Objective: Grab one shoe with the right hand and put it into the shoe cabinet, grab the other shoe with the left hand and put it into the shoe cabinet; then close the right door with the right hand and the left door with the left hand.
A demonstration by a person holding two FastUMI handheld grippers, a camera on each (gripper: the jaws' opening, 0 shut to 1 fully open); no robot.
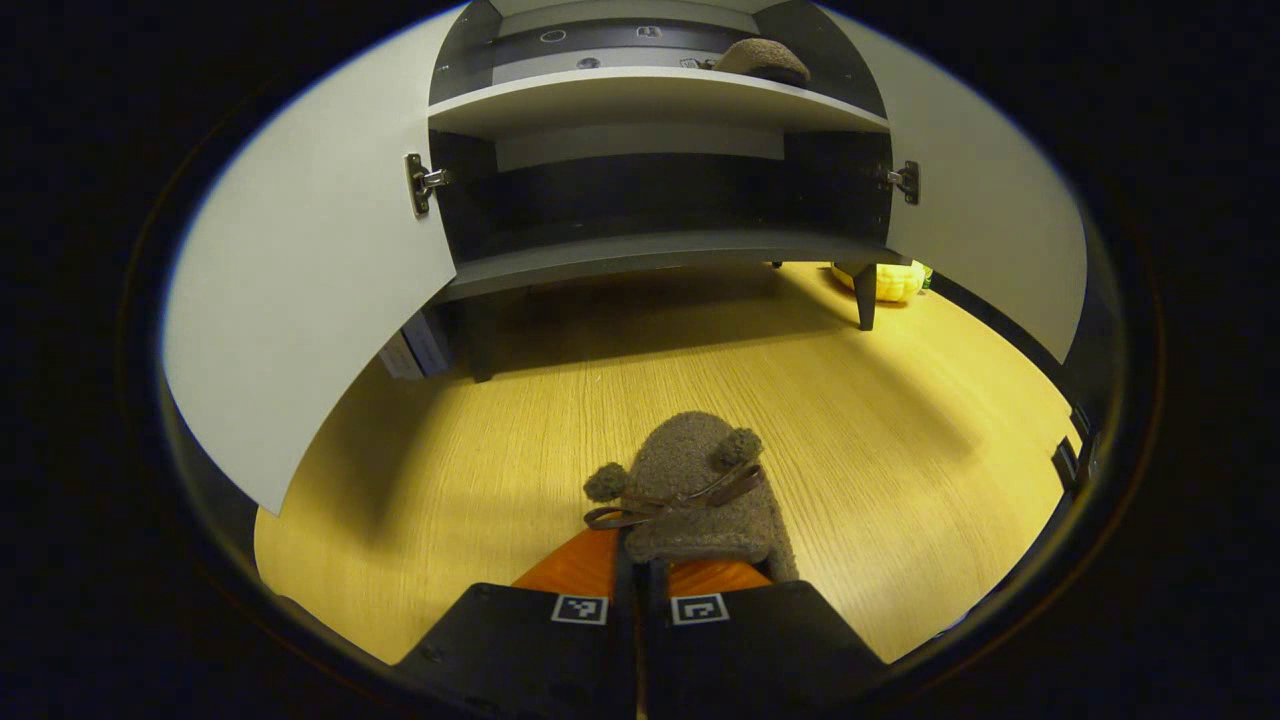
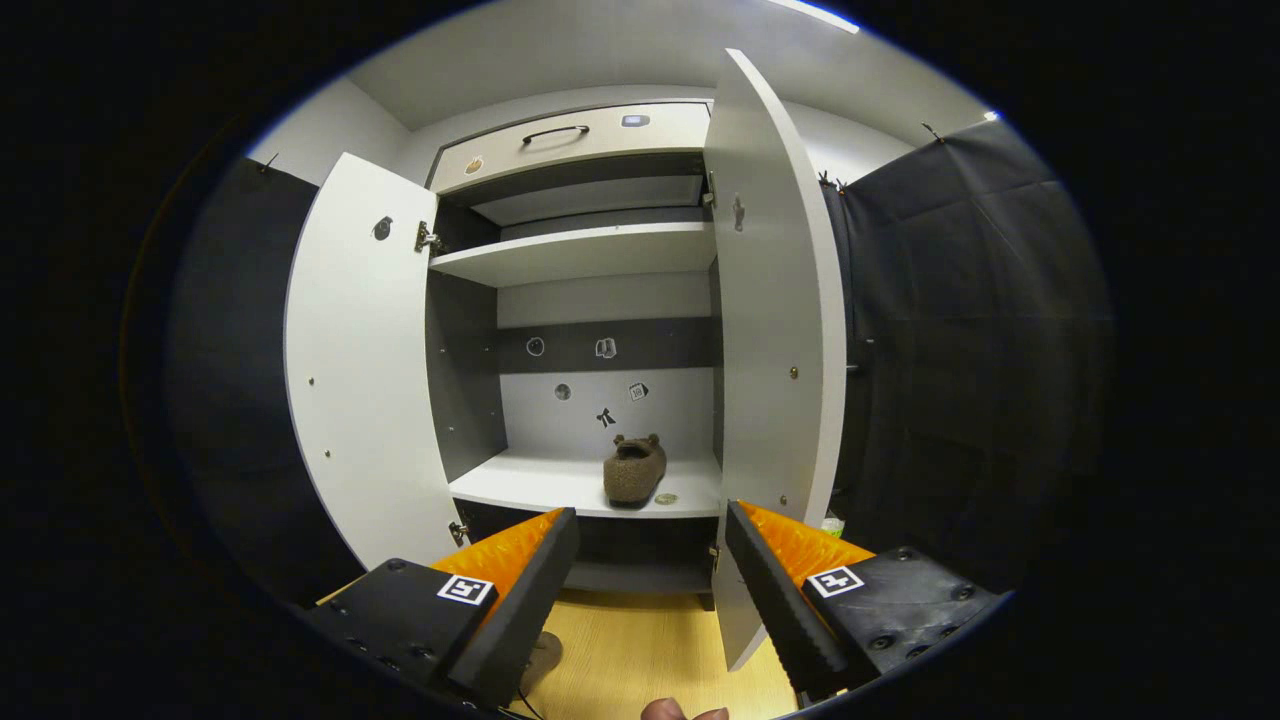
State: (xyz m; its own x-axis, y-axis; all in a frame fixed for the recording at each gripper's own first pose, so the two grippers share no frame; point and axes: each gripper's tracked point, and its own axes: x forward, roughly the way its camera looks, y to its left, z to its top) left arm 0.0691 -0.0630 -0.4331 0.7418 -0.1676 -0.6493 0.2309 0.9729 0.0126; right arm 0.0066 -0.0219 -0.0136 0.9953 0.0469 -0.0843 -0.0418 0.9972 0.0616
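Note:
A brown fuzzy shoe (image 1: 690,490) with ear pompoms and a bow lies on the wooden floor (image 1: 880,420) before the cabinet. My left gripper (image 1: 640,562) is shut on its heel rim. The other brown shoe (image 2: 634,470) rests on the cabinet's middle shelf (image 2: 540,492), and the left gripper view catches it high up on that shelf (image 1: 765,60). My right gripper (image 2: 650,515) hangs open in front of the cabinet, apart from the shoe, nothing between its fingers. Both white doors stand open: the left door (image 2: 355,380) and the right door (image 2: 780,350).
A drawer with a handle (image 2: 570,140) tops the cabinet, above an upper shelf (image 2: 590,250). A yellow object (image 1: 890,282) sits on the floor by the cabinet's right leg. Black cloth wall (image 2: 960,350) stands to the right. A fingertip of a hand (image 2: 680,710) shows at the bottom.

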